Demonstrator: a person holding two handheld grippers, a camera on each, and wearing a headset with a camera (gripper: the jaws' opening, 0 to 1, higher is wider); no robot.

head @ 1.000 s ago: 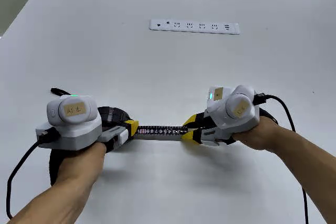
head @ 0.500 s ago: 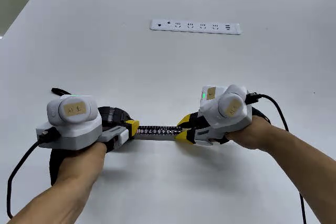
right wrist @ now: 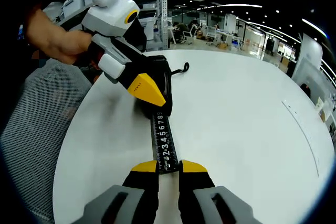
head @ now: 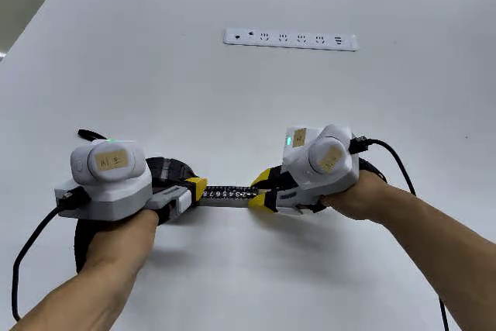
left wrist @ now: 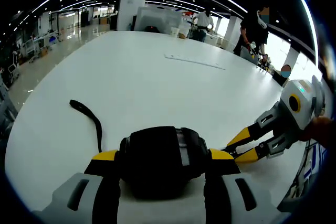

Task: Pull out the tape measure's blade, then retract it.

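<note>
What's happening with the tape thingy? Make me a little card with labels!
Table: white, with a power strip lying at the far side
Left tongs: shut on the black tape measure case
Right tongs: shut on the end of the blade
Blade: partly pulled out, numbers showing, running straight from the case to the right tongs
Strap: black, lying loose on the table beside the case

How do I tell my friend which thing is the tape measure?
On the big white table, look at the near side, where a thin numbered blade runs from the right gripper to the left gripper. The tape measure is the chunky black case clamped in the left one. The power strip, farther off, is flat and white.
</note>
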